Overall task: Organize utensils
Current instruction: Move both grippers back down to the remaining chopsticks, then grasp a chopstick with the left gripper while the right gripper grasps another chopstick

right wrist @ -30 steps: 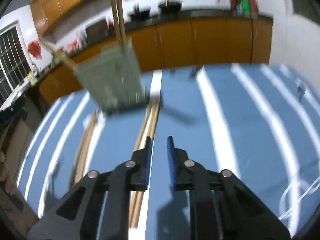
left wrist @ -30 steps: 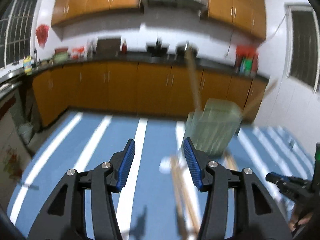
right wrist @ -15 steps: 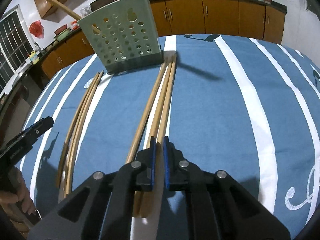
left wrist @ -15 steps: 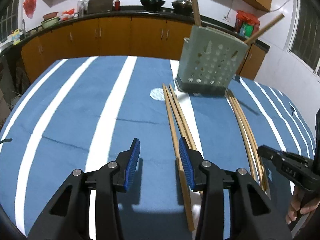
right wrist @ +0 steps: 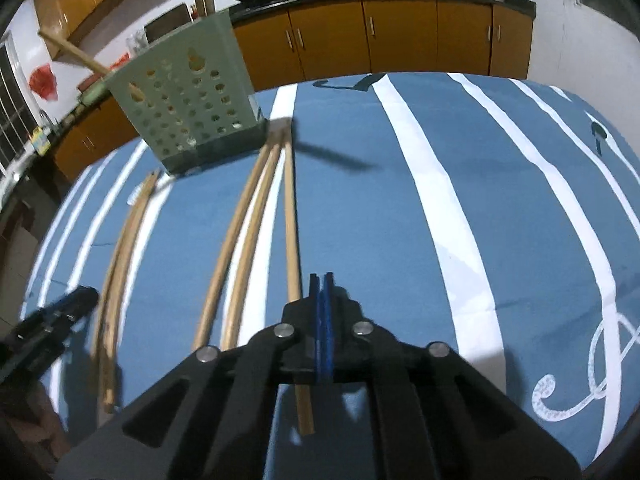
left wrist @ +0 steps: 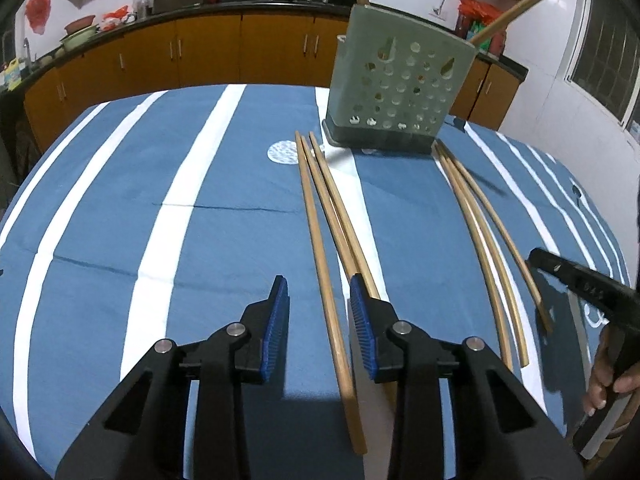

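A grey-green perforated utensil holder (left wrist: pixel 398 92) stands at the far side of the blue striped tablecloth, with wooden sticks poking out; it also shows in the right wrist view (right wrist: pixel 188 96). Three long wooden chopsticks (left wrist: pixel 324 240) lie in front of it, and three more (left wrist: pixel 480 232) lie further right. My left gripper (left wrist: pixel 318 316) is open, low over the table, its fingers straddling the near part of one chopstick. My right gripper (right wrist: pixel 322 320) is shut and empty, just right of a chopstick (right wrist: pixel 292 232) that runs under its left finger.
The blue cloth with white stripes (left wrist: pixel 200 208) covers the table. Orange kitchen cabinets (left wrist: pixel 208 52) and a dark counter with pans run behind. The right gripper's body and a hand (left wrist: pixel 600 312) show at the left wrist view's right edge.
Both grippers have come down and forward toward the chopsticks. The left jaws have narrowed around one chopstick. The right gripper has shifted right, and its jaws have closed fully.
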{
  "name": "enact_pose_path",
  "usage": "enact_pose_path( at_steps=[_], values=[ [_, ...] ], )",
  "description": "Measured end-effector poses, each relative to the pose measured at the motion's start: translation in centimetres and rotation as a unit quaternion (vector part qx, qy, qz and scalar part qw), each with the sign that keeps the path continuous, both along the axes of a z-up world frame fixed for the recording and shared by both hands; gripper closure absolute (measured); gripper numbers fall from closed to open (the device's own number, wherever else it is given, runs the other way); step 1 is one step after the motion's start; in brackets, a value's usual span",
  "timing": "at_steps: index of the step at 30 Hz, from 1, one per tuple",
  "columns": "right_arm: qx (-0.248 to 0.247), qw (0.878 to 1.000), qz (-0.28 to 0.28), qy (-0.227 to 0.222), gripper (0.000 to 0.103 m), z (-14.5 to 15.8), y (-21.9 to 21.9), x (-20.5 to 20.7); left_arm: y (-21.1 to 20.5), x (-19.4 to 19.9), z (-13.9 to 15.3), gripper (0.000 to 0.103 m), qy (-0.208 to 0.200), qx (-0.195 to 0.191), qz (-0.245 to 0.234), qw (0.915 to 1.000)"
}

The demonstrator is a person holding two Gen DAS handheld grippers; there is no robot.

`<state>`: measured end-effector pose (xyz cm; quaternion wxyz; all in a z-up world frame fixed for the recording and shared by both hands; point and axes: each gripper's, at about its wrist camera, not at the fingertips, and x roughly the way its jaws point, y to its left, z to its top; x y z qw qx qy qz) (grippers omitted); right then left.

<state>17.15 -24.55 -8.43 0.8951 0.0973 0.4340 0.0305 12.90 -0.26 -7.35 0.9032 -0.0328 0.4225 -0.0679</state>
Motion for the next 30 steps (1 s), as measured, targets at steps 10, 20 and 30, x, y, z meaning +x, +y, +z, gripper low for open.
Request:
enact_pose_path(
  at_steps=[10, 20, 30],
  values=[
    [-0.035, 0.999, 0.035, 0.0, 0.092, -0.3, 2.4, 0.0, -0.4, 0.3, -0.6, 0.092, 0.008, 0.021, 0.004, 0.9997],
    [-0.029, 0.999, -0.014, -0.003, 0.095, -0.2, -0.6, 0.8, 3.5, 3.0, -0.5, 0.095, 0.013, 0.041, 0.047, 0.998],
    [-0.036, 0.999, -0.003, -0.007, 0.093, -0.2, 0.1, 1.7, 4.7, 4.0, -0.6, 0.093, 0.005, 0.049, 0.053, 0.9974]
  ],
)
